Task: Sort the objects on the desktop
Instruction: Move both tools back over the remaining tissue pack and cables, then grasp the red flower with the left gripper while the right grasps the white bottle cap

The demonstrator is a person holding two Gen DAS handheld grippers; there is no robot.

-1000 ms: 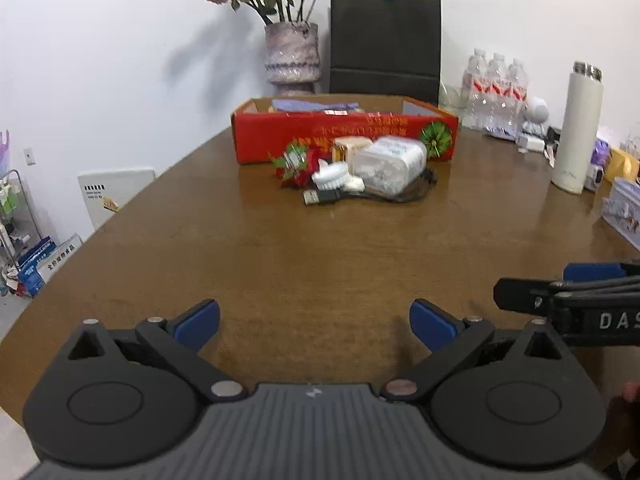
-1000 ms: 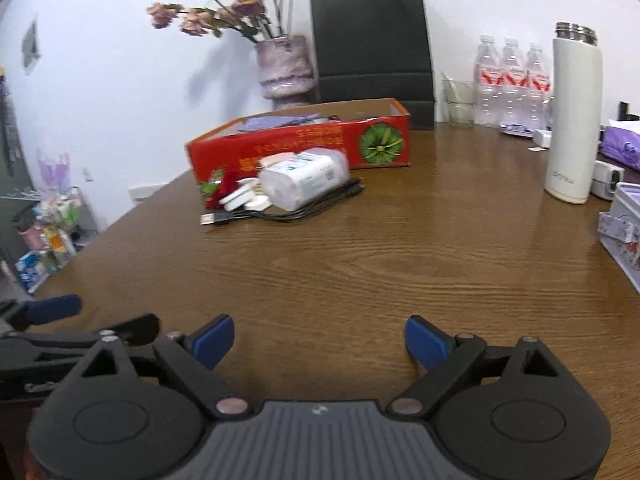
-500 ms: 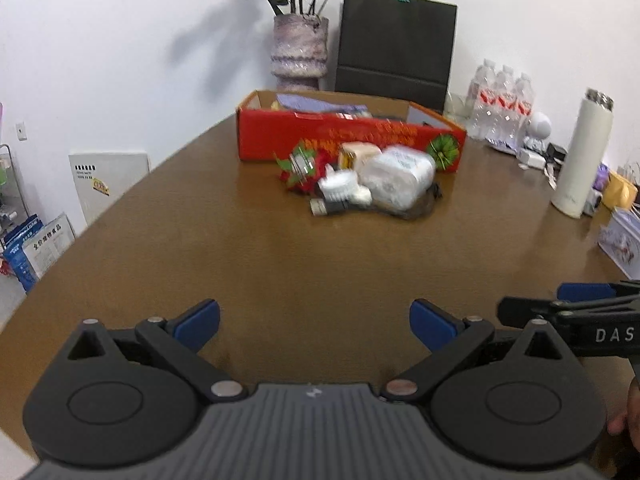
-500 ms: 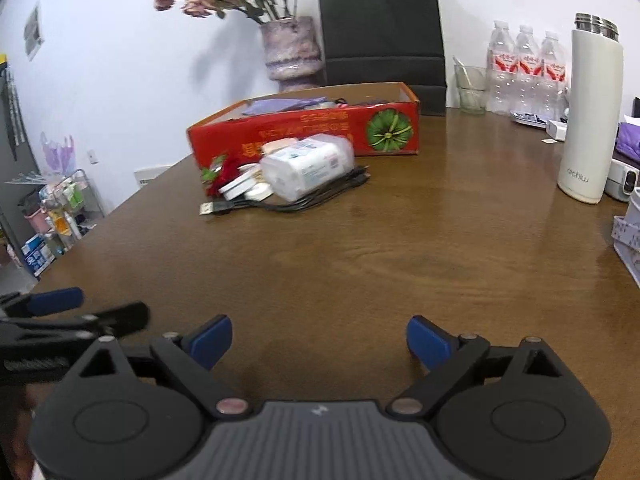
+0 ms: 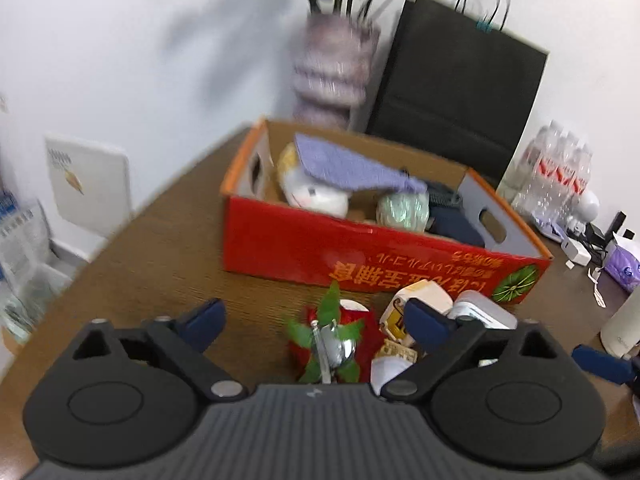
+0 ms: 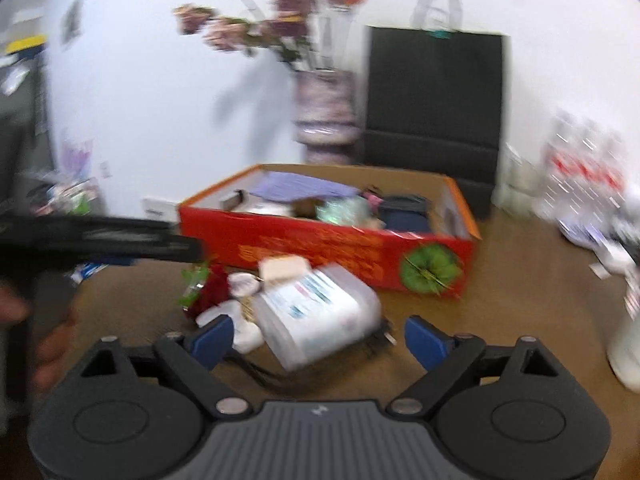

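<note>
Nearest you, a heap of loose things lies on the brown wooden tabletop (image 5: 160, 248): a red ornament with green leaves and a silver bell (image 5: 332, 340), a cream and yellow carton (image 5: 420, 300) and a clear plastic tub with a printed label (image 6: 316, 312) lying on its side over a black cable (image 6: 256, 368). Just behind the heap stands the open red cardboard box (image 5: 320, 248), which holds a lilac cloth (image 5: 352, 168), a white round thing (image 5: 320, 196), a pale green ball (image 5: 402, 208) and something dark blue (image 6: 404, 212).

Your left gripper (image 5: 316, 324) tilts down over the ornament, jaws wide but closing, gripping nothing. Your right gripper (image 6: 316, 336) hangs over the tub, jaws likewise closing, the tub between them but not pressed.

Behind the box stand a striped grey vase of dried flowers (image 5: 332, 76), a black paper bag (image 5: 460, 100) and clear water bottles (image 5: 560, 168); a white flask (image 6: 628, 344) stands at your right
</note>
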